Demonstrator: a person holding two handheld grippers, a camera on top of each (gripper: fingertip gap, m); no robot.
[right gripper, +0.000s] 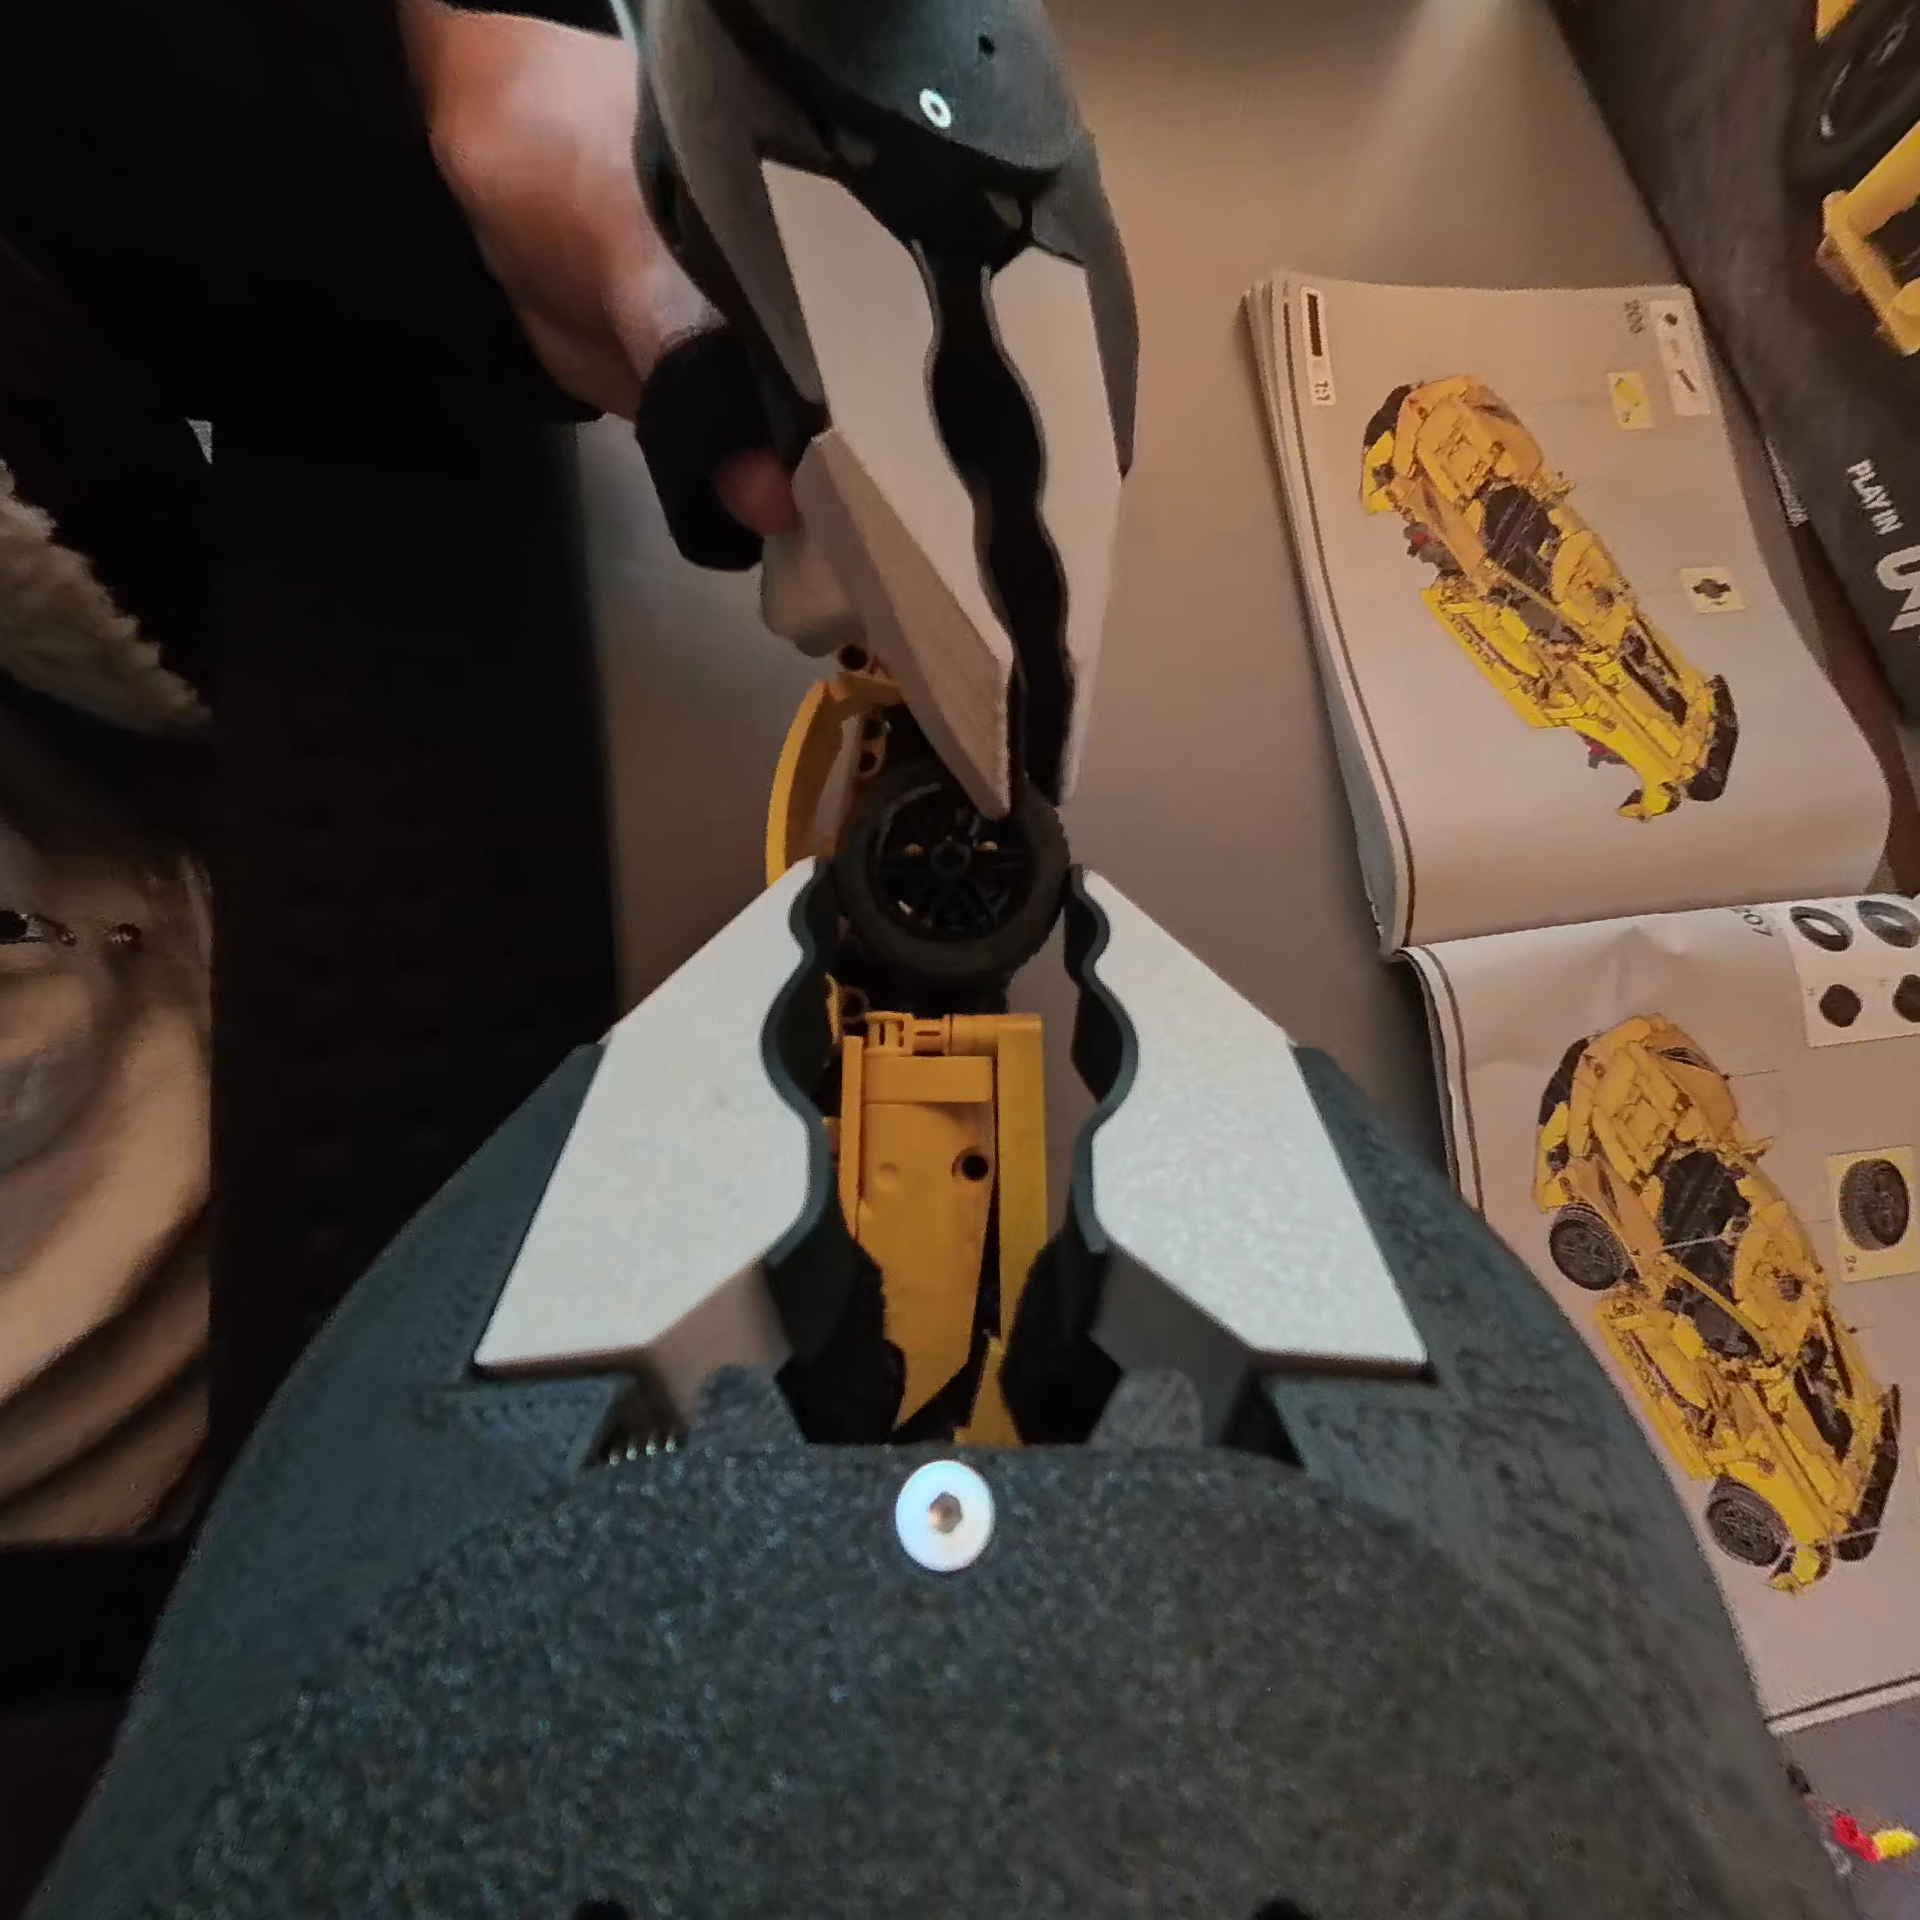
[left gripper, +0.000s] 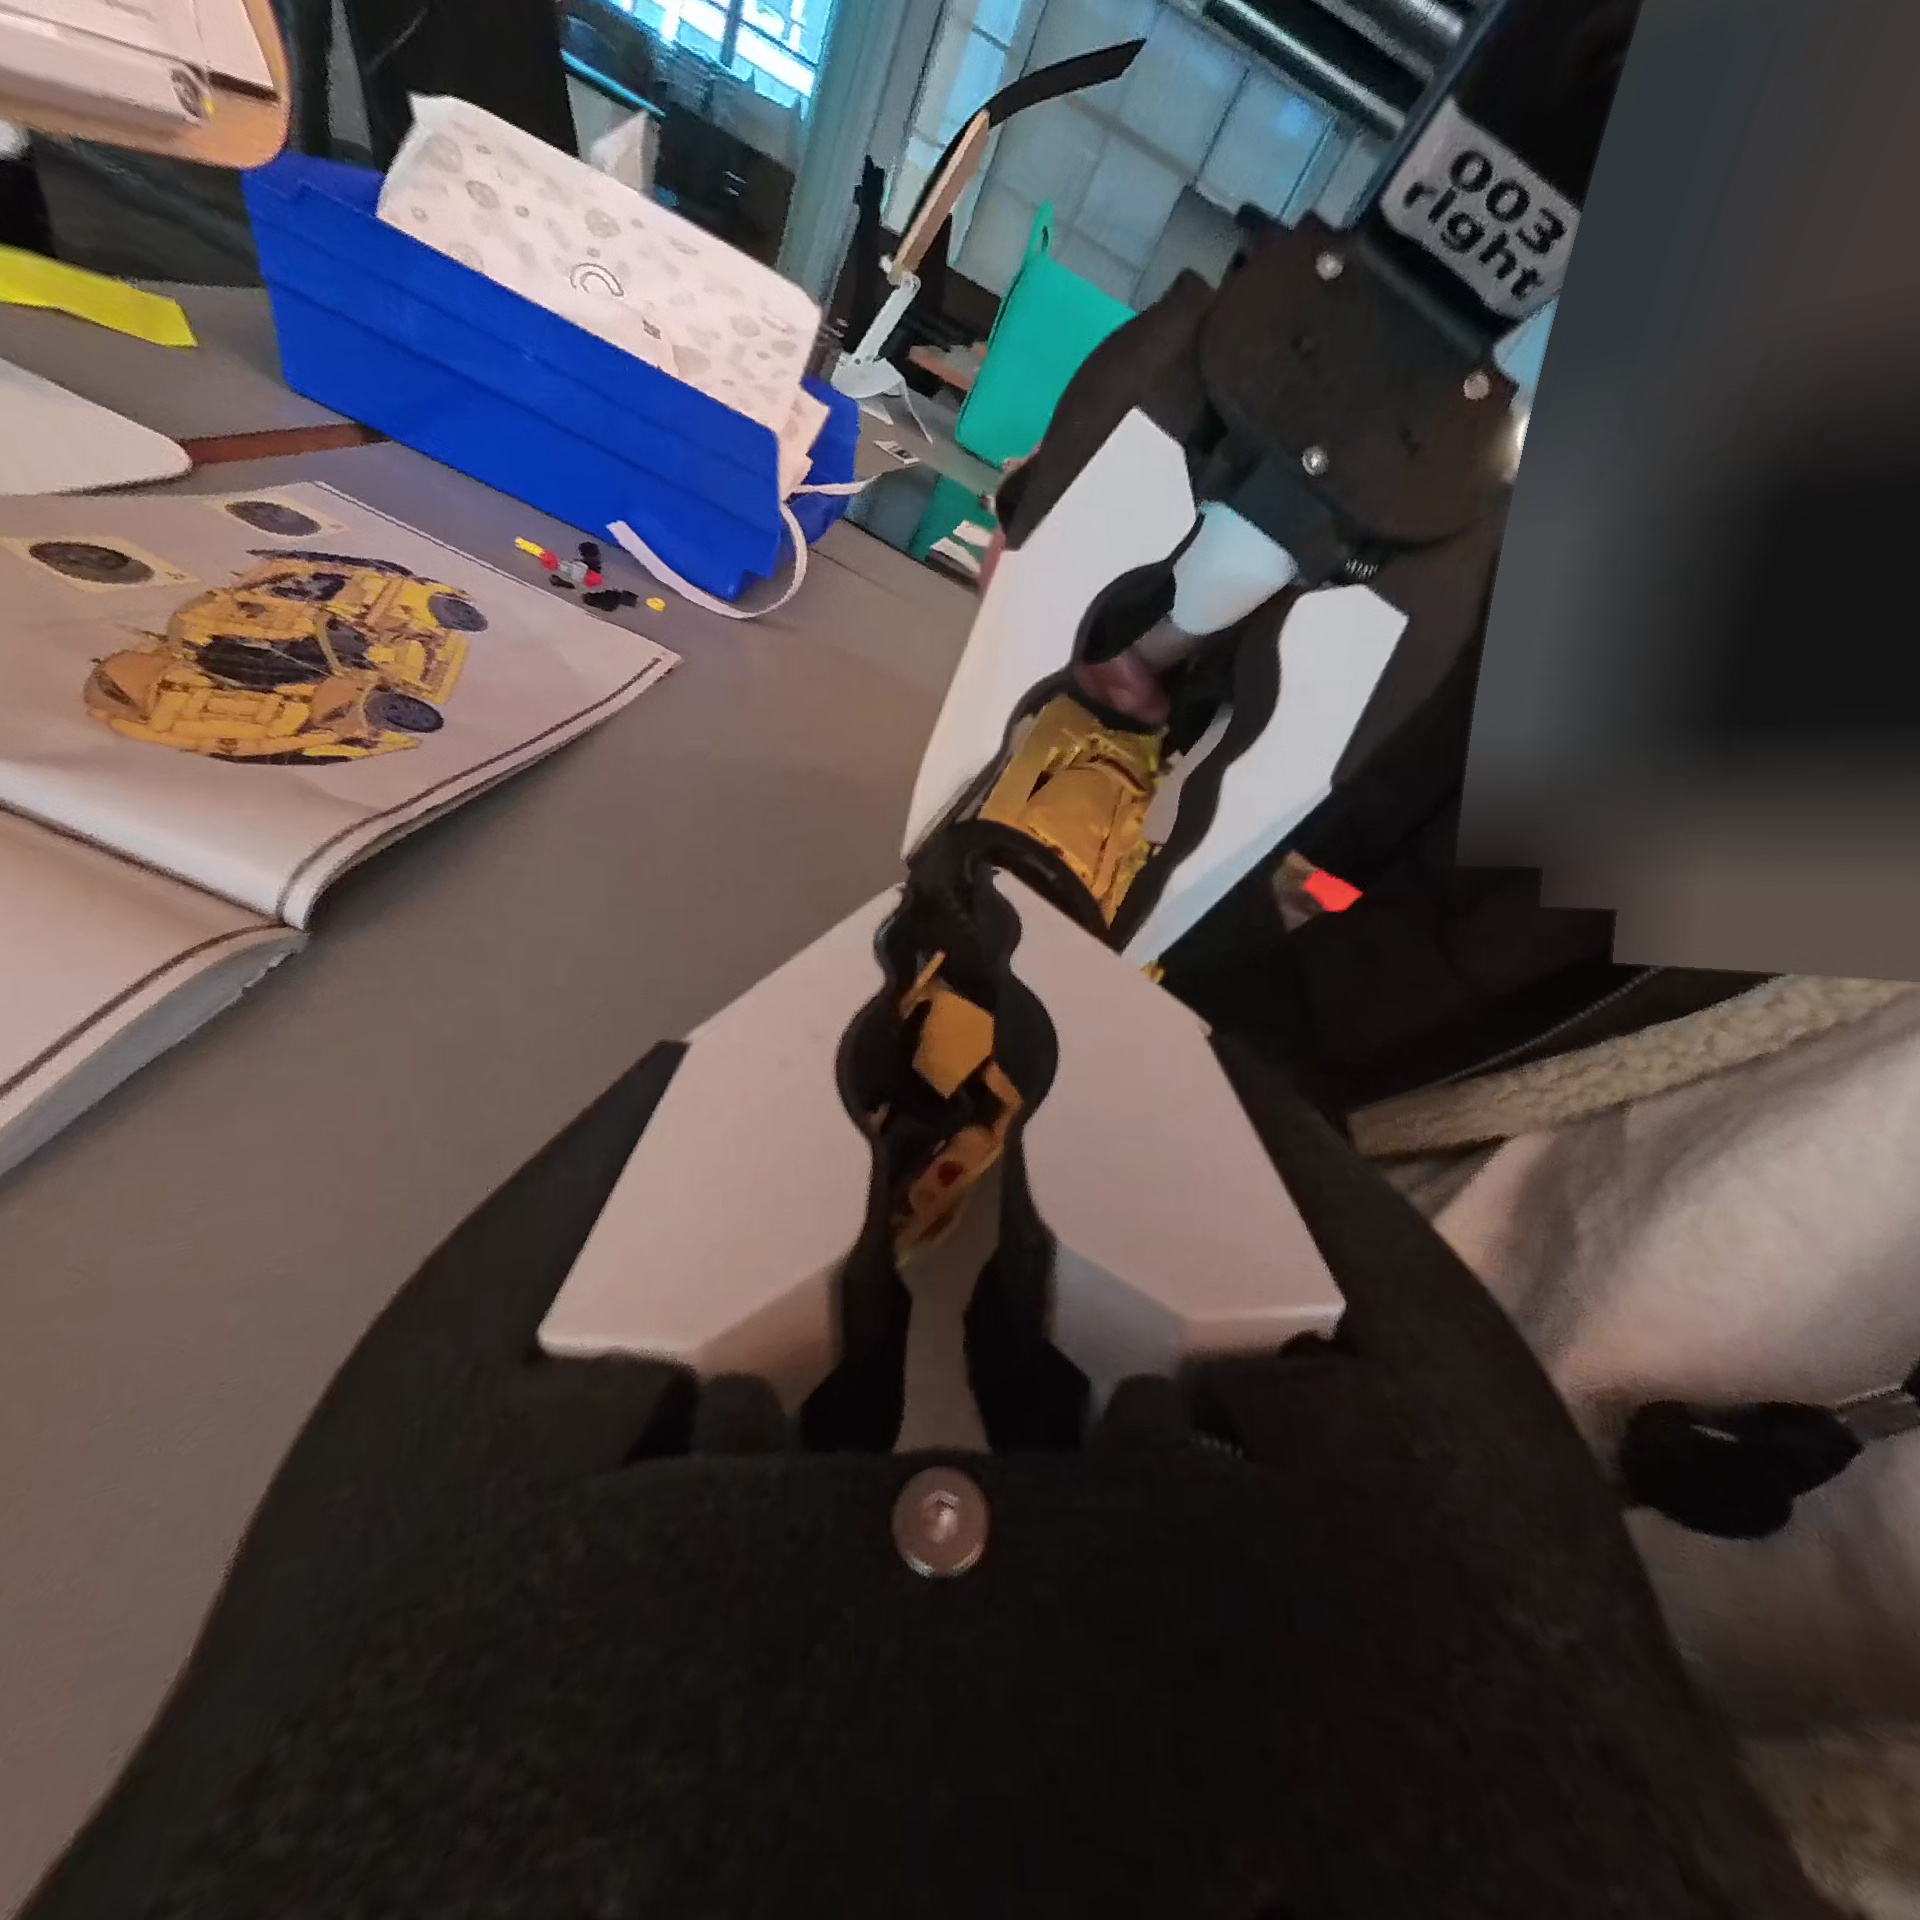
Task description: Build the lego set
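A yellow lego car is held up between both grippers, above the grey table. My right gripper is shut on the car's body, which fills the gap between its jaws. A black wheel sits at the car's end, just past the right fingertips. My left gripper comes down from above, jaws nearly together, with its tips pinching the tyre. In the left wrist view my left gripper meets the tyre, and the right gripper holds the car beyond it.
An open instruction booklet lies on the table to the right; it also shows in the left wrist view. A blue bin holding a printed paper bag stands behind it. Small loose pieces lie beside the bin. The set's box is at the far right. Only a small space, under 4 cm, lies between the two pairs of fingers.
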